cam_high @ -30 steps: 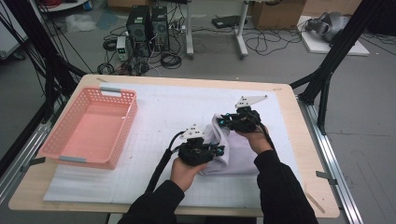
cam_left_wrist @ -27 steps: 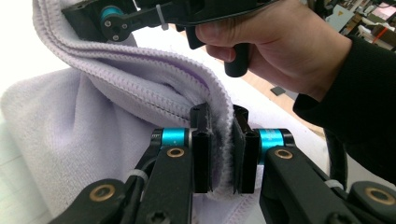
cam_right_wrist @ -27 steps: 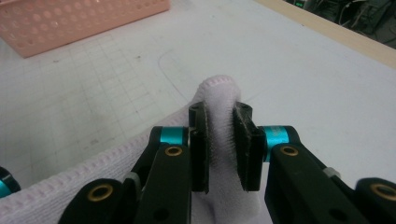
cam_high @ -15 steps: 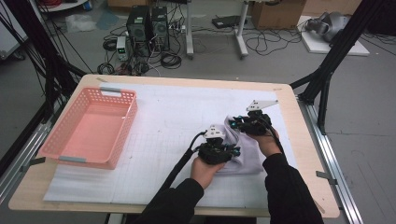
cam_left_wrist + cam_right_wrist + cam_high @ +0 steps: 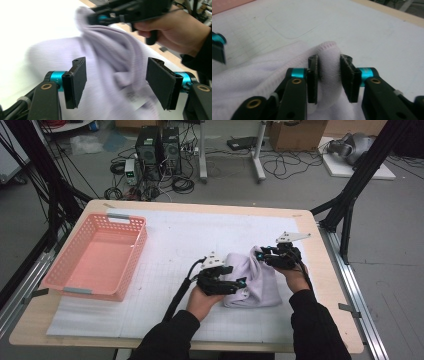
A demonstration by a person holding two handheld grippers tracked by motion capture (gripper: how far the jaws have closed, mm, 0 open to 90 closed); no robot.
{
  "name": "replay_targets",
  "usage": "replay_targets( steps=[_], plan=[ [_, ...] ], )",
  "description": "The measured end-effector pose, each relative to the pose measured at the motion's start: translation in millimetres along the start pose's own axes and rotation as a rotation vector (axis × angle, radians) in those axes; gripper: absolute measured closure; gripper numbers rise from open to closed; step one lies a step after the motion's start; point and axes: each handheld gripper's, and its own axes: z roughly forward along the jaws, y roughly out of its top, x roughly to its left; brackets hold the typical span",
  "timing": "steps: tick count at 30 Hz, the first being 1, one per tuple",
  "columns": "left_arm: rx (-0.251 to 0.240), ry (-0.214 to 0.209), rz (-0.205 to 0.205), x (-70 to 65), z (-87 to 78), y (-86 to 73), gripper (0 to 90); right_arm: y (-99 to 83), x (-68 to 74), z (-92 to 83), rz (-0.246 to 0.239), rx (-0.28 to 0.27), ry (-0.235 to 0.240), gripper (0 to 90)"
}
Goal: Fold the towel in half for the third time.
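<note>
The pale purple cloth [image 5: 257, 280] is lying bunched on the worktop [image 5: 165, 245], well apart from the pink basket [image 5: 97, 255]. The right tool [image 5: 329, 75] is pinching its fold; the left tool [image 5: 116, 82], jaws just opening, is released, with blurred cloth between them.

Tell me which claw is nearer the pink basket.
Left. The left claw sits at the lilac cloth's near-basket edge; the right claw is at the cloth's far side, farther from the pink basket.

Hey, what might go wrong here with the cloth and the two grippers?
The right gripper pinches only a narrow fold of the lavender cloth, so it may slip out. The left gripper, whose jaws have just been opening, stands open around the cloth; the unsupported side could sag or unfold.
</note>
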Motion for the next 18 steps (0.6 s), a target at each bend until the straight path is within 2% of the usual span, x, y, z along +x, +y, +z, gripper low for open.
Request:
replay_targets(
  steps=[3,5,7,11,13,16,18],
  plan=[
    [-0.012,0.046,0.029,14.9,-20.4,-1.9,31.7,-1.0,-2.4,-9.6,0.017,-0.009,-0.035,63.1],
    [-0.022,0.066,0.034,26.3,-34.1,-3.8,30.9,-3.1,-5.7,-17.1,0.035,-0.002,-0.066,61.2],
    [-0.024,0.082,0.029,36.3,-46.6,-5.9,30.0,-5.4,-7.5,-25.9,0.066,-0.008,-0.084,58.0],
    [-0.059,0.119,0.013,51.9,-69.8,-12.0,28.7,-11.9,-8.8,-39.9,0.097,0.019,-0.17,55.0],
    [-0.058,0.136,0.007,57.6,-78.4,-15.5,27.9,-17.2,-5.7,-46.5,0.115,0.028,-0.199,54.8],
    [-0.064,0.17,0.006,63.9,-88.6,-19.5,22.2,-27.3,3.0,-58.8,0.122,-0.013,-0.22,54.7],
    [-0.086,0.156,0.013,68.7,-94.8,-22.0,21.3,-34.0,10.4,-65.3,0.128,-0.032,-0.215,53.7]
  ],
)
